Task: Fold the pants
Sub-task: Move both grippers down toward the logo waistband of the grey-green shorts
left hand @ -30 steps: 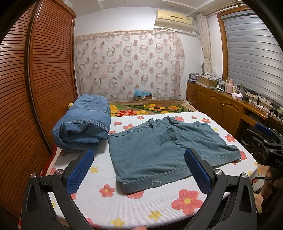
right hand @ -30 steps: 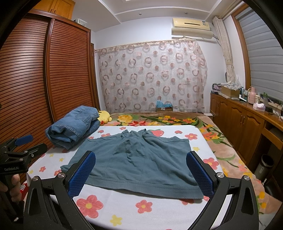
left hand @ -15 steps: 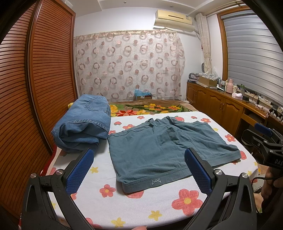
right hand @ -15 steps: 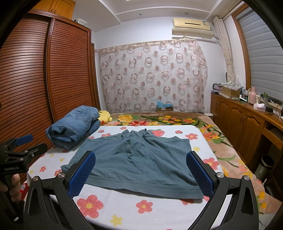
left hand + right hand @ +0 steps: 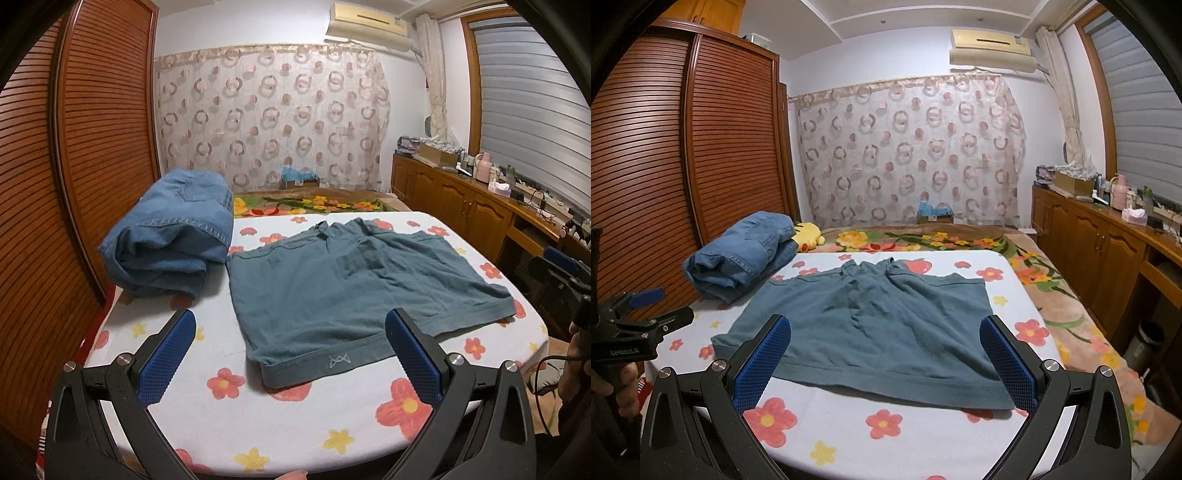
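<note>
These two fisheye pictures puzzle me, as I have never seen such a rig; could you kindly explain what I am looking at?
No robot here: a person holds one pair of tongs in each hand, with a camera on each looking along its blue-padded fingers. One picture comes from the left tongs, the other from the right tongs. Both pairs are open and hold nothing. On the flowered sheet lie teal shorts, spread flat and not yet folded. Beside them, toward the wooden wardrobe, sit bundled blue jeans. At each picture's edge you glimpse the other tongs.
</note>
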Demonstrator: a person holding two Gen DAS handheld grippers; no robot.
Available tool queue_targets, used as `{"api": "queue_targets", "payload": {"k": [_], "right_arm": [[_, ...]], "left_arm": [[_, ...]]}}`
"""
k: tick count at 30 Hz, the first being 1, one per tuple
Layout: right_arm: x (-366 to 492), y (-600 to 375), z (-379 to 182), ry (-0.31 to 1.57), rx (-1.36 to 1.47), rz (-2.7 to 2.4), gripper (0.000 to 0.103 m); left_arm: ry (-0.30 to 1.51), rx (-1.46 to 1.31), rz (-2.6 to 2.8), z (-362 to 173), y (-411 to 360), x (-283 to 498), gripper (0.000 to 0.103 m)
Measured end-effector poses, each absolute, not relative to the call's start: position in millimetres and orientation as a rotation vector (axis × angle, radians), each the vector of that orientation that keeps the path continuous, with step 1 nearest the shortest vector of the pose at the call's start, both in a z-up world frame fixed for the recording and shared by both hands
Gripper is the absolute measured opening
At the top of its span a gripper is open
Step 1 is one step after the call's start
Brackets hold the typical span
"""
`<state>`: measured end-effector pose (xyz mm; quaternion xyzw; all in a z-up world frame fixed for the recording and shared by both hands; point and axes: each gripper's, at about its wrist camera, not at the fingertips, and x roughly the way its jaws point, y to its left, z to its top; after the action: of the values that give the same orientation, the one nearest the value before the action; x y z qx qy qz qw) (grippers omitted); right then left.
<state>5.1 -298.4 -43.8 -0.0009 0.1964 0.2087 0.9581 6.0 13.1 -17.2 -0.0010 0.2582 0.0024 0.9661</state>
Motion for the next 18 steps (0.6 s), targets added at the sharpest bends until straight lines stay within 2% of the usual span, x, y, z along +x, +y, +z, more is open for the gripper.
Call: {"api": "queue_targets", "payload": {"k": [18], "right_arm": [[27,-310,-62,0.52,-0.071,0.373,0.099]], "left_arm": [[0.64,0.011,-0.027,-60,24,27,0.103]]}}
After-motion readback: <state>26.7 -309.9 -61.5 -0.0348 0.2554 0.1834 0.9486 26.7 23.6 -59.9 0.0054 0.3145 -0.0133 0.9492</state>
